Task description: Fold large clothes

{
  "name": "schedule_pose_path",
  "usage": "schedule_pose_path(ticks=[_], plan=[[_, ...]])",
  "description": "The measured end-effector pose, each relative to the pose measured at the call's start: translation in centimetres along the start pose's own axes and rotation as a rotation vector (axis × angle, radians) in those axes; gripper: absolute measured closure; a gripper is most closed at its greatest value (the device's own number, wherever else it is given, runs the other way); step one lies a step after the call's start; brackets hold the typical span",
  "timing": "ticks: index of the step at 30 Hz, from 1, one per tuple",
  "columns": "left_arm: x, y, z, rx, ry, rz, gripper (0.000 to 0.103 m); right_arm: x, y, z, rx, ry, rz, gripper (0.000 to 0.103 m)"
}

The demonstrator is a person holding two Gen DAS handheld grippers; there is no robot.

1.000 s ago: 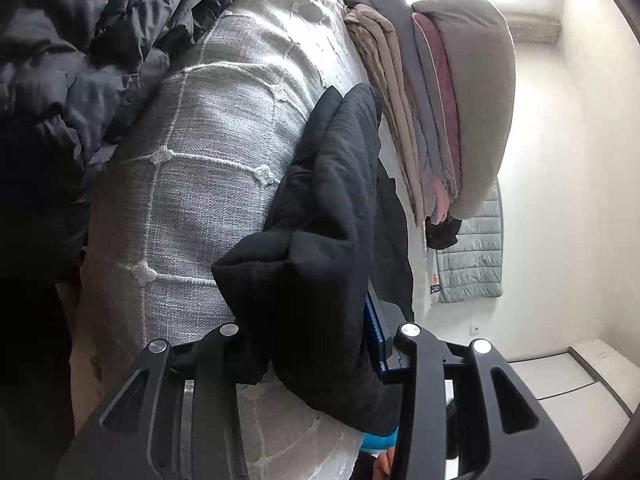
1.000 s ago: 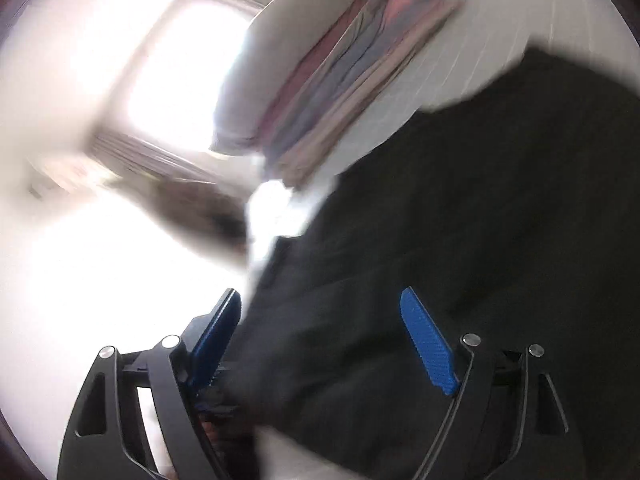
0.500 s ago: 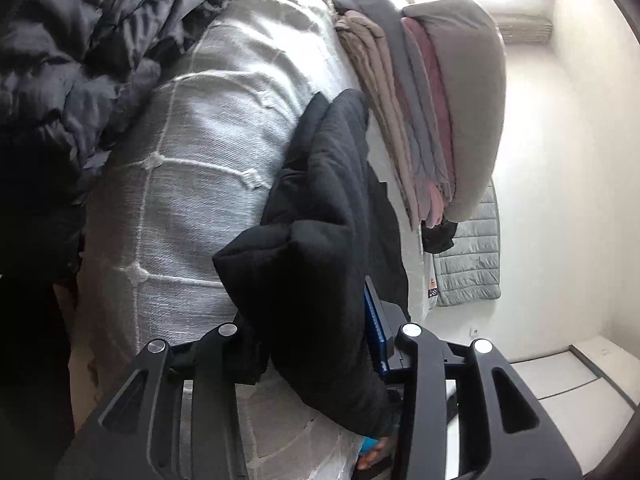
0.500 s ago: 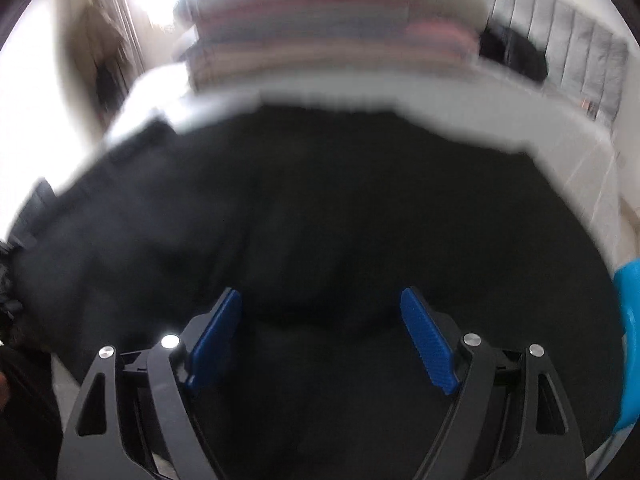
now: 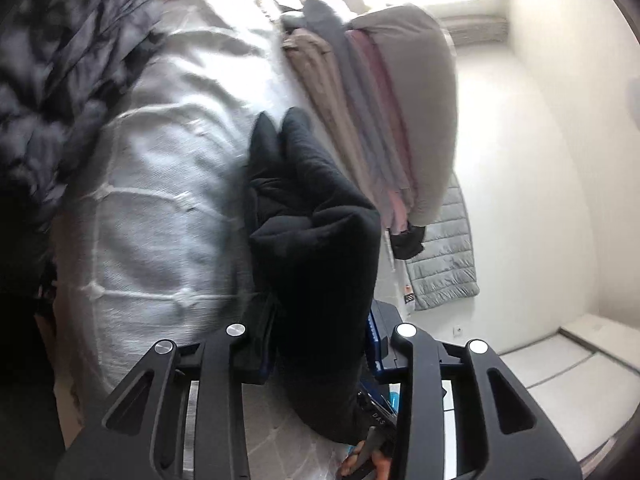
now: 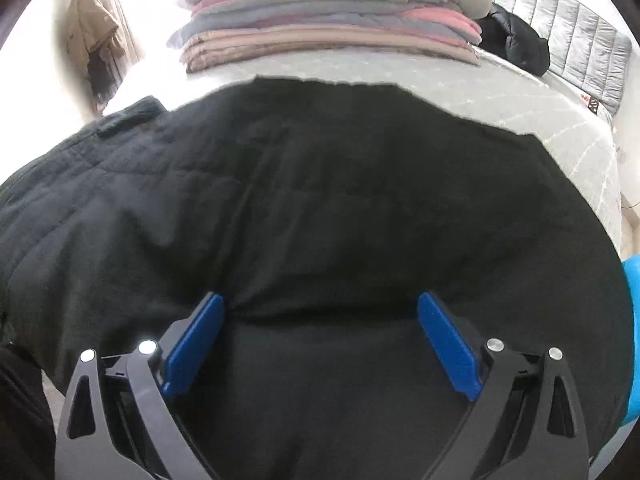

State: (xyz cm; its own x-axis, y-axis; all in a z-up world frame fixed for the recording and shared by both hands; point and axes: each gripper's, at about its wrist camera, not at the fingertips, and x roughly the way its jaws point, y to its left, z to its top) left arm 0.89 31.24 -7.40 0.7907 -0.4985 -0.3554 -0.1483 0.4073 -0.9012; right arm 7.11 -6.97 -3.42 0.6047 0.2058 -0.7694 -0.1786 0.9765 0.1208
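Bed carries a black coat; left gripper is closing, pinching its bunched fold, right gripper is opening, loose above it, near the folded pile

The left wrist view looks along the bed, rolled sideways, toward the far stack of folded clothes – the right wrist view tilts down, close over the black garment, sharing both.

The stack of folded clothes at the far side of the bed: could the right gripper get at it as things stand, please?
Probably yes. The right gripper is opening and holds nothing; only the flat black garment and bare bedspread lie before the folded stack.
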Motion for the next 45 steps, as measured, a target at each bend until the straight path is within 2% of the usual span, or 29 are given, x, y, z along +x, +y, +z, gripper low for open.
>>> schedule_pose_path(ticks=[3, 4, 6, 7, 10, 12, 15, 17, 19, 21, 23, 27, 32, 34, 41, 44, 45], plan=[[-0.1, -1.8, 0.0, 0.053, -0.005, -0.030, 0.071, -1.7, 0.3, 0.4, -0.001, -0.082, 0.020, 0.009], [0.0, -2.5, 0.0, 0.074, -0.006, -0.041, 0.072, -1.4, 0.4, 0.4, -0.012, -0.071, 0.004, 0.009], [0.1, -4.0, -0.1, 0.117, -0.005, -0.055, 0.072, 1.0, 0.7, 0.0, -0.055, 0.027, -0.074, 0.009], [0.3, -4.8, -0.3, 0.144, -0.002, -0.062, 0.072, 1.9, 1.1, -0.2, -0.057, 0.053, -0.078, 0.009], [0.6, -6.9, -0.8, 0.214, 0.000, -0.067, 0.072, 1.0, 1.1, 0.4, -0.054, 0.015, -0.069, 0.009], [0.8, -7.4, -1.0, 0.234, 0.001, -0.053, 0.072, 0.7, 0.9, 0.5, -0.035, 0.007, -0.037, 0.009], [1.1, -7.3, -1.1, 0.249, 0.013, 0.040, 0.072, 0.9, 0.8, 0.7, -0.022, 0.020, -0.011, 0.009], [1.3, -6.1, -0.7, 0.222, 0.035, 0.122, 0.065, 1.0, 0.6, 0.9, -0.009, 0.028, 0.003, 0.009], [1.6, -4.6, -0.4, 0.173, 0.064, 0.181, 0.043, 1.2, 0.4, 0.9, 0.001, 0.031, 0.013, 0.009], [1.9, -2.7, -0.1, 0.094, 0.098, 0.217, 0.033, 1.1, 0.7, 0.2, 0.007, 0.032, 0.016, 0.009], [2.1, -0.7, 0.3, 0.008, 0.111, 0.208, 0.028, 1.2, 0.7, 0.3, 0.006, 0.033, 0.016, 0.009], [3.2, 1.5, 0.8, -0.079, 0.141, 0.224, 0.022, 1.3, 0.7, 0.1, 0.010, 0.032, 0.019, 0.009], [3.6, 4.5, 0.9, -0.183, 0.137, 0.255, 0.022, 1.3, 0.7, 0.1, 0.012, 0.033, 0.021, 0.009], [3.6, 5.3, 0.8, -0.220, 0.119, 0.234, 0.022, 1.2, 0.6, 0.1, 0.015, 0.033, 0.024, 0.009], [3.3, 4.3, 1.2, -0.171, 0.027, 0.173, 0.024, 1.1, 0.5, 0.0, 0.012, 0.035, 0.021, 0.009], [3.7, 3.6, 1.9, -0.136, 0.042, 0.173, 0.047, -0.1, 0.6, 0.1, 0.009, -0.026, 0.012, 0.009], [3.9, 3.9, 2.0, -0.139, 0.043, 0.165, 0.063, -0.6, 0.7, 0.1, -0.002, -0.055, -0.011, 0.009]])
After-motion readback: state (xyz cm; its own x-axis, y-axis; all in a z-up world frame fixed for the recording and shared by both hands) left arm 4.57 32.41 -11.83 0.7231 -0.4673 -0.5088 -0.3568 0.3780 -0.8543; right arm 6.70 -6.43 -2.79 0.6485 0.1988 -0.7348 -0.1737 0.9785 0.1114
